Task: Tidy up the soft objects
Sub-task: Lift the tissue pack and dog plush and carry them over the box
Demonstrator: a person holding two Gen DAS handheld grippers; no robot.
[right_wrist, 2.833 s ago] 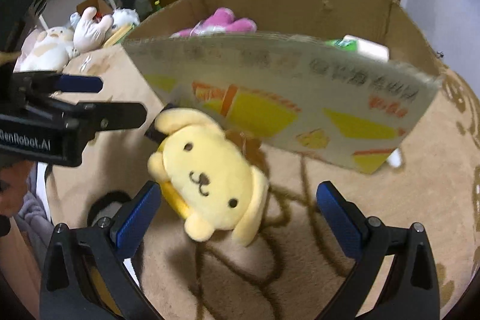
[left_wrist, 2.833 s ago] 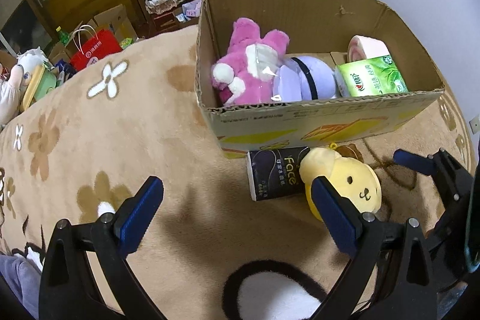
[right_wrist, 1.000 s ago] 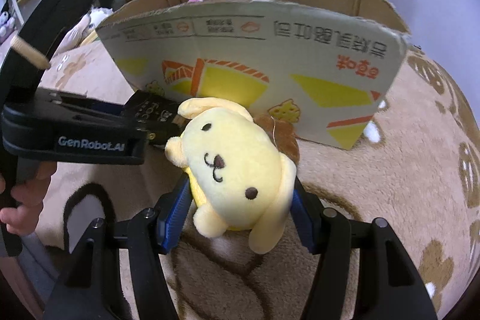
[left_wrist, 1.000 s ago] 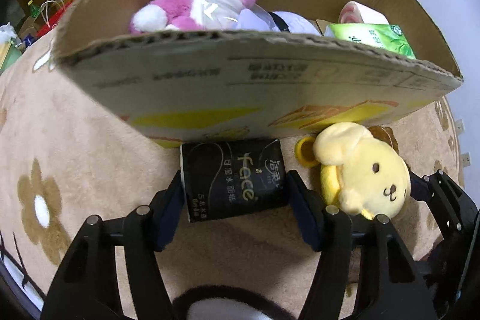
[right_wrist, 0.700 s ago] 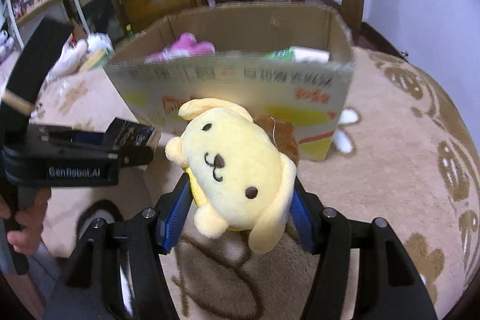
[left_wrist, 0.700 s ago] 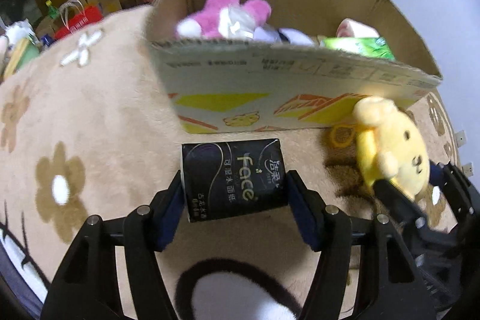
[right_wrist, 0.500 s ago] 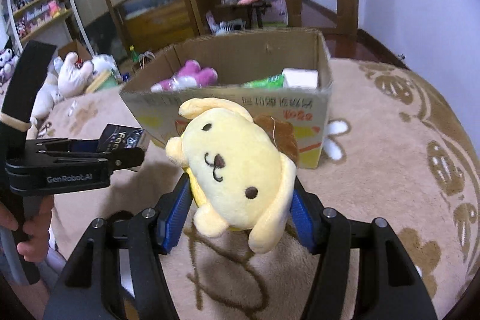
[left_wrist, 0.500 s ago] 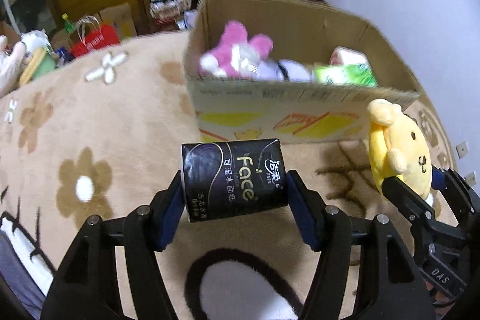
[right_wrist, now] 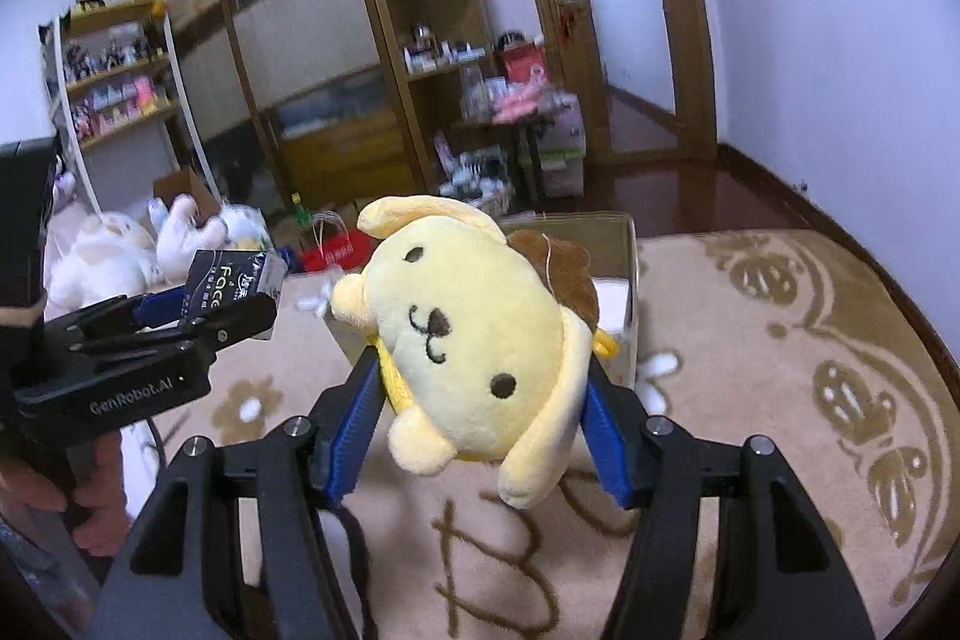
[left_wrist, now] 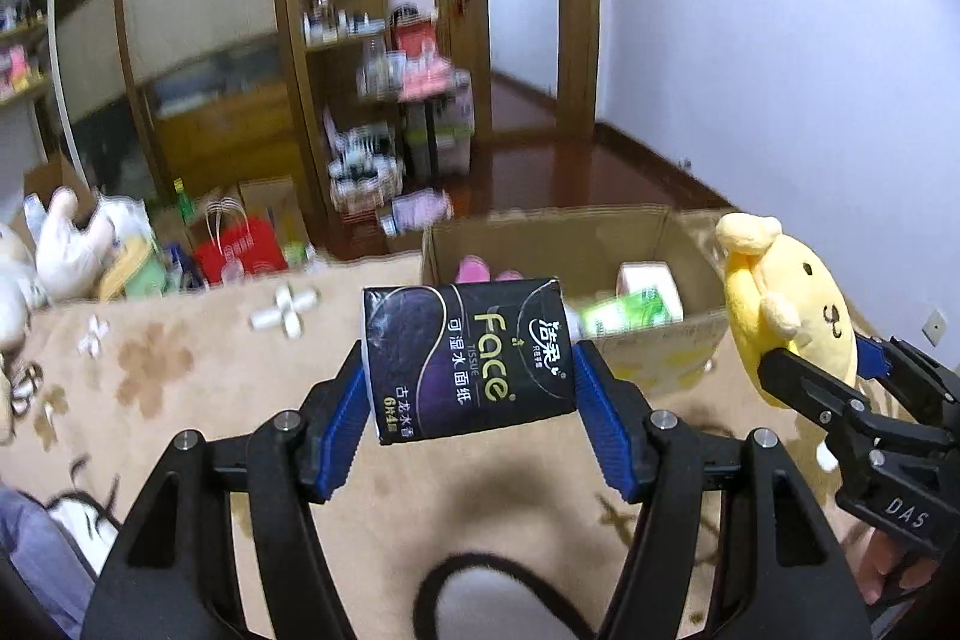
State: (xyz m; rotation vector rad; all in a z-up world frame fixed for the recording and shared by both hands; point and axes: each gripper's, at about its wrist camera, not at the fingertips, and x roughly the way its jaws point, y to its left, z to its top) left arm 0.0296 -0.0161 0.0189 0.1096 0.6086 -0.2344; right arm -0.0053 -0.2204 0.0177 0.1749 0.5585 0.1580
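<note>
Left tongs clamped on black tissue pack; right tongs clamped on yellow dog plush, both above carpet.

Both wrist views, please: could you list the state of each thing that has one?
left gripper: shut on the black tissue pack, off the rug.
black tissue pack: held, clear of the box.
right gripper: shut on the yellow plush dog.
yellow plush dog: held, squeezed between the pads.
cardboard box: open-topped, partly filled.
pink plush: inside the box.
green tissue pack: inside the box.
</note>
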